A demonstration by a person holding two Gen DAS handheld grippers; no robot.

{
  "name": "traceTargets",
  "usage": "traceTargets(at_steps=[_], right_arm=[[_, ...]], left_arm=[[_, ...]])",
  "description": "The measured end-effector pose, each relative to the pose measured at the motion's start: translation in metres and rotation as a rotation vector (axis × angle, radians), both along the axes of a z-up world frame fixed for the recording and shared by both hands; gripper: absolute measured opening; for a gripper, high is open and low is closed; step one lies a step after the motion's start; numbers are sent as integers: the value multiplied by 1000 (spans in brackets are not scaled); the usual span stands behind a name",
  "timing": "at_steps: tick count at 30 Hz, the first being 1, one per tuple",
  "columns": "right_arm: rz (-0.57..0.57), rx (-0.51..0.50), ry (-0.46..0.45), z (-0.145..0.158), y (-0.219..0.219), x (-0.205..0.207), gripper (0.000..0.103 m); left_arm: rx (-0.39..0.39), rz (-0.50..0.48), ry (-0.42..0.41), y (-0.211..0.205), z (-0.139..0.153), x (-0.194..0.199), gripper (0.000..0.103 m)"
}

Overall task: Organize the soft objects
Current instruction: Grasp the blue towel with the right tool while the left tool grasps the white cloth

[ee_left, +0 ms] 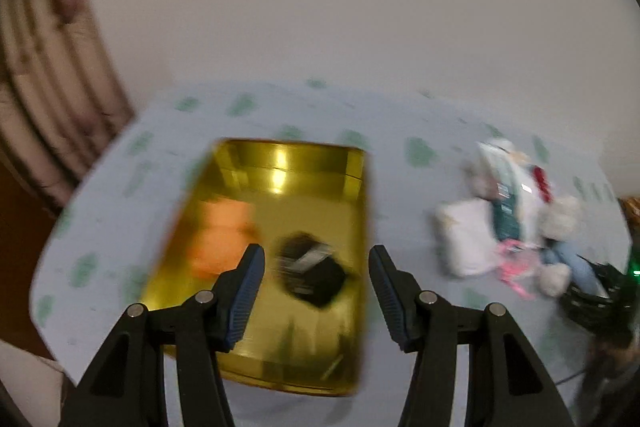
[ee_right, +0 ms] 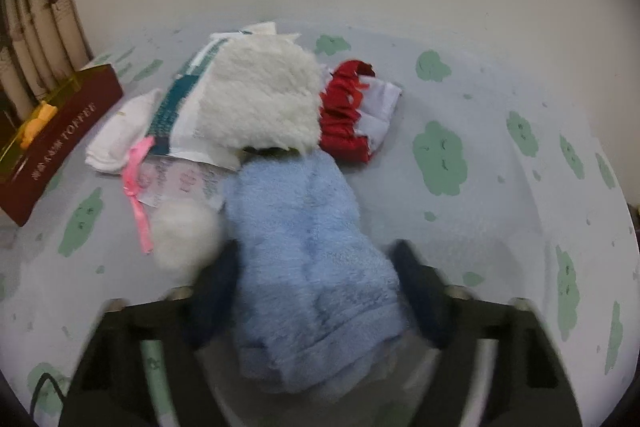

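Note:
My left gripper is open and empty above a gold-lined box. In the box lie an orange soft thing and a black item with a white label. My right gripper has its fingers on both sides of a light blue fluffy cloth; the view is blurred. Beyond it lie a white fleecy cloth, a red and white cloth, a white folded cloth, a pink ribbon and a white pompom. The same pile shows at the right in the left wrist view.
The table has a pale blue cover with green cloud shapes. The box's dark red outer wall stands at the left in the right wrist view. A white wall is behind the table. A curtain hangs at the left.

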State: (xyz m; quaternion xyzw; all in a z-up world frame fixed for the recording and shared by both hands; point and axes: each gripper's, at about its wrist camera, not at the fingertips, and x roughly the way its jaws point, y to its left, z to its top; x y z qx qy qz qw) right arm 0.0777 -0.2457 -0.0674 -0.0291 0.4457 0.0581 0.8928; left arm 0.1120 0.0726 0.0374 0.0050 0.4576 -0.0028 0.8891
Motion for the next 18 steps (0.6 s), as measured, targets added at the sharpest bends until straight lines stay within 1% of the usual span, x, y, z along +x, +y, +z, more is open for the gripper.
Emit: traceTargets(at_steps=[2, 3, 4, 6, 8, 10, 12, 13, 15, 17, 18], right_arm=[[4, -7, -9, 1, 1, -2, 46], [0, -6, -15, 3, 1, -4, 36], [-13, 1, -17, 5, -1, -5, 34], [-30, 25, -12, 7, -7, -10, 33], [-57, 9, -15, 8, -14, -20, 31], [-106, 6, -9, 10, -23, -28, 30], [-188, 19, 8, 7, -38, -38, 30], [-211, 32, 15, 6, -43, -41, 30], [-222, 67, 0, 5, -50, -46, 30], [-215, 41, -1, 4, -46, -45, 32], [-209, 23, -1, 4, -43, -44, 34]], left_arm=[[17, -41, 11, -27, -5, 7, 55], [30, -60, 16, -39, -7, 9, 55], [43, -91, 27, -52, -10, 13, 55], [29, -125, 50, -69, -16, 19, 55], [-20, -151, 95, -82, -24, 28, 55], [-68, -156, 141, -92, -33, 38, 55], [-94, -141, 177, -99, -42, 46, 55], [-104, -130, 203, -102, -47, 51, 55], [-137, -106, 229, -106, -53, 57, 55], [-153, -92, 249, -111, -56, 65, 55], [-158, -86, 255, -112, -56, 69, 55]])
